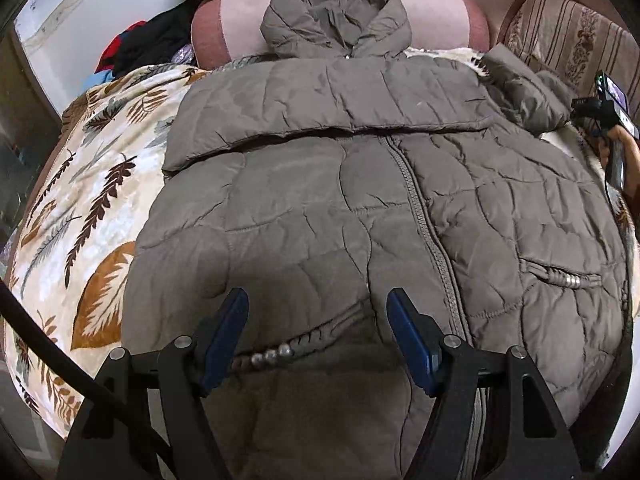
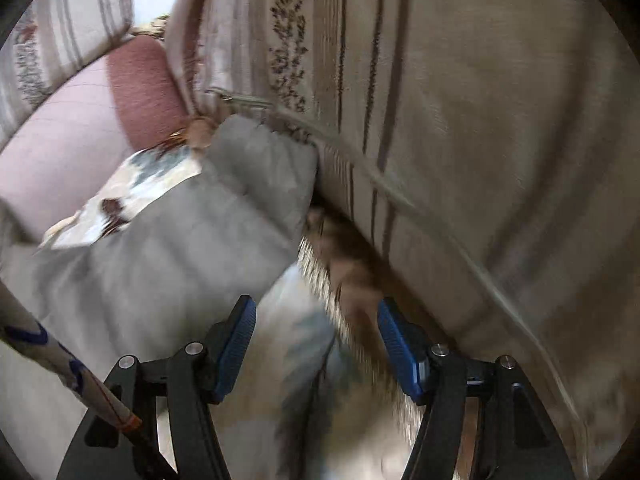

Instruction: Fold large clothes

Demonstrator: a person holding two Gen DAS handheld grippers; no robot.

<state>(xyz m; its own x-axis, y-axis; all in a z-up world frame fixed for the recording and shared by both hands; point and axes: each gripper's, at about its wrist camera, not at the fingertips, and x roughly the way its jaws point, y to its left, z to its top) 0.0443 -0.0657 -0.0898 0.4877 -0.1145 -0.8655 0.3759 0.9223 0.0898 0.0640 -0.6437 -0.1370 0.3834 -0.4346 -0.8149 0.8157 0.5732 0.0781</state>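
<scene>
Grey quilted hooded jacket [image 1: 360,200] lies front-up, zipped, on a leaf-print blanket [image 1: 80,208] spread over the sofa; hood rests against the pink cushion [image 1: 432,12]. One sleeve [image 1: 300,108] is already folded across the chest. The other sleeve [image 2: 224,208] lies out to the side, its cuff end against the striped sofa cushion [image 2: 480,120].

Left claw [image 1: 318,336]: spread, nothing between the pads, hovering over the lower hem near the pocket zip [image 1: 280,350].
Right claw [image 2: 316,344]: spread and empty, over blanket beside the loose sleeve; its view is motion-blurred, so exact clearance from the sleeve cannot be told.

Judged step: fetch the loose sleeve and fold it across.

Risks:
- Cuff is tucked tight to the cushion; a grab there may catch blanket fringe or cushion fabric along with it.
- Puffy, slick shell: a shallow pinch could slip out mid-carry.
- Dragging the sleeve could shift the body and spring open the sleeve already folded.
- Left claw pressing near the pocket may bunch the hem.
</scene>
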